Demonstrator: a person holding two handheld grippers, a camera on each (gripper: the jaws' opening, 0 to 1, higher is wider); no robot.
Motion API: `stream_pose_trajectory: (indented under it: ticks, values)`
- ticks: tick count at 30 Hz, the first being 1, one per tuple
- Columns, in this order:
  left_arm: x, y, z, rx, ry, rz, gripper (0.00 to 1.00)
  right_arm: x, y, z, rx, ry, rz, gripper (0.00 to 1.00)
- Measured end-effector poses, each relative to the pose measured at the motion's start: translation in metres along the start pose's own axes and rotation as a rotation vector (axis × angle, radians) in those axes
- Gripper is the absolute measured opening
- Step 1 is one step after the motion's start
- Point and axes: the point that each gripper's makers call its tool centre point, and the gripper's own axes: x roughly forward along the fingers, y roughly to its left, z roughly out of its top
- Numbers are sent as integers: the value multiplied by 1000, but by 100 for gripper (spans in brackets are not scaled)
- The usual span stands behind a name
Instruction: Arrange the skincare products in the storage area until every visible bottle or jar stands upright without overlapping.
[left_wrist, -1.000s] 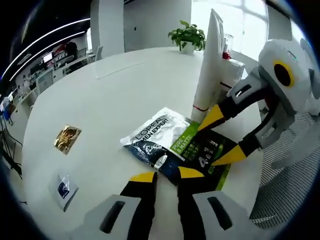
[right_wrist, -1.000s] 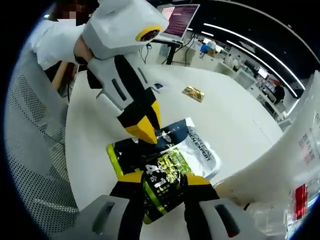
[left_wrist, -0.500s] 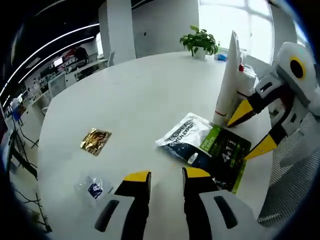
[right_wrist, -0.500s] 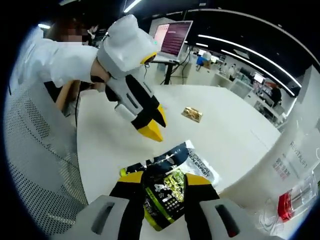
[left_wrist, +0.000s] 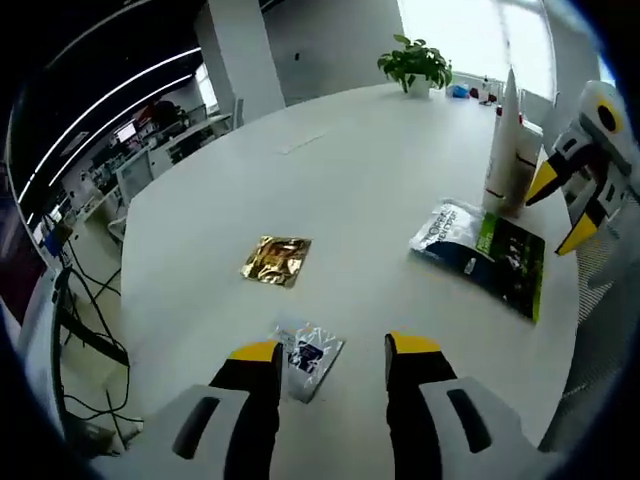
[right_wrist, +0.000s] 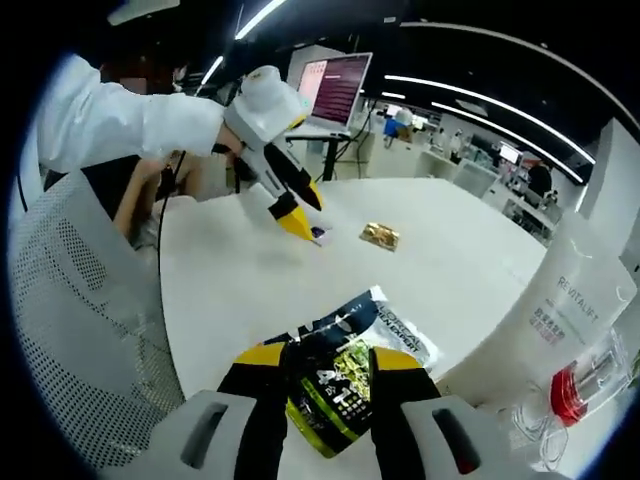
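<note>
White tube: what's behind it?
Behind the upright white tube, the left gripper view shows a white boxy container partly covered by it. The right gripper view shows a clear red-banded bottle beside the tube; what that container is cannot be told.

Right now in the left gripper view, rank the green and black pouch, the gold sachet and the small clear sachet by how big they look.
1. green and black pouch, clearly largest.
2. gold sachet and small clear sachet look alike; the clear one is nearer the camera, so unsure.
</note>
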Motion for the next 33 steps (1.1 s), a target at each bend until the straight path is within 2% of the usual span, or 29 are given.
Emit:
stream_pose_trajectory:
  ticks: [1, 4, 5, 7, 8, 11, 13, 19, 20, 24, 33]
  values:
    - [0, 1, -1, 6, 0, -1, 43, 0, 1, 0, 1, -3, 3, 25]
    - [6, 12, -11, 42, 56, 7, 46, -1, 1, 1, 9, -5, 5, 25]
    - [7, 15, -17, 8, 85, 18, 46, -1, 1, 1, 8, -4, 2, 25]
    - [8, 15, -23, -118, 117, 21, 47, -1, 0, 1, 8, -5, 0, 25]
    - [9, 15, -23, -150, 123, 23, 47, -1, 1, 1, 11, -5, 3, 25]
    - [12, 22, -32, -170, 170, 59, 46, 0, 2, 0, 8, 0, 5, 25]
    - [14, 17, -32, -157, 173, 50, 46, 1, 3, 0, 4, 1, 7, 25]
    - [15, 4, -41, -260, 211, 5, 51, 1, 2, 0, 10, 2, 5, 26]
    - [16, 6, -39, -247, 199, 12, 52, 1, 2, 0, 10, 3, 5, 26]
    - [20, 5, -35, -293, 201, 4, 55, 2, 3, 0, 9, 3, 9, 26]
    - [32, 13, -26, -276, 200, 24, 51, 3, 6, 1, 4, 4, 16, 26]
